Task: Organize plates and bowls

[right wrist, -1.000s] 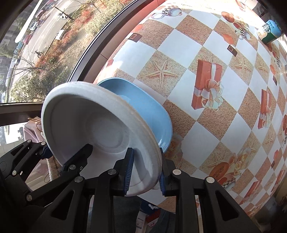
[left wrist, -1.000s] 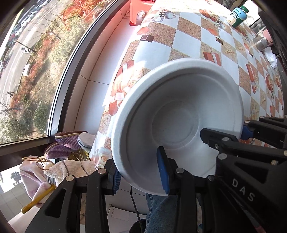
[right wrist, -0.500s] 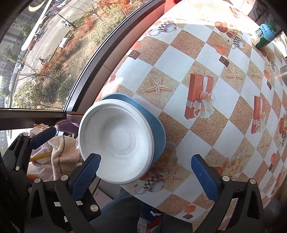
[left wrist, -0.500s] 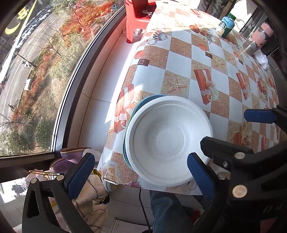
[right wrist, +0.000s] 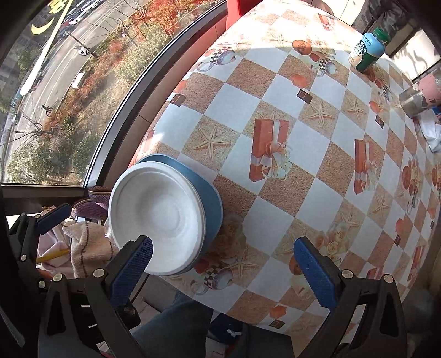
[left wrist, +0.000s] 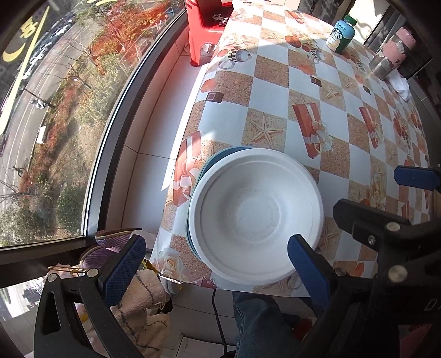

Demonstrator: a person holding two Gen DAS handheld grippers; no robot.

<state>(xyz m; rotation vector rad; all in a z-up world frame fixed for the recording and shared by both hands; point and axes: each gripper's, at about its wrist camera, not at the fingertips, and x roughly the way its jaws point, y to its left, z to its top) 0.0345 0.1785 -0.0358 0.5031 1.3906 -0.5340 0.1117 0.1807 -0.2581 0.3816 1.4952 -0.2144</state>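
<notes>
A white bowl sits inside a blue plate at the table's near left corner, by the window. It also shows in the right wrist view, with the blue plate under it. My left gripper is open and empty, held above and short of the bowl. My right gripper is open and empty, above the table's front edge, to the right of the bowl. The right gripper's arm crosses the left wrist view at the right.
The table has a checked cloth. A Starbucks bottle and a pink-topped jar with a white tissue stand at the far side. A red stool is beyond the table. Slippers and towels lie on the floor by the window.
One second ago both grippers were shut on the white bowl, holding it tilted over the blue plate. Now the bowl rests in the plate, and both grippers have opened and drawn back and up.
</notes>
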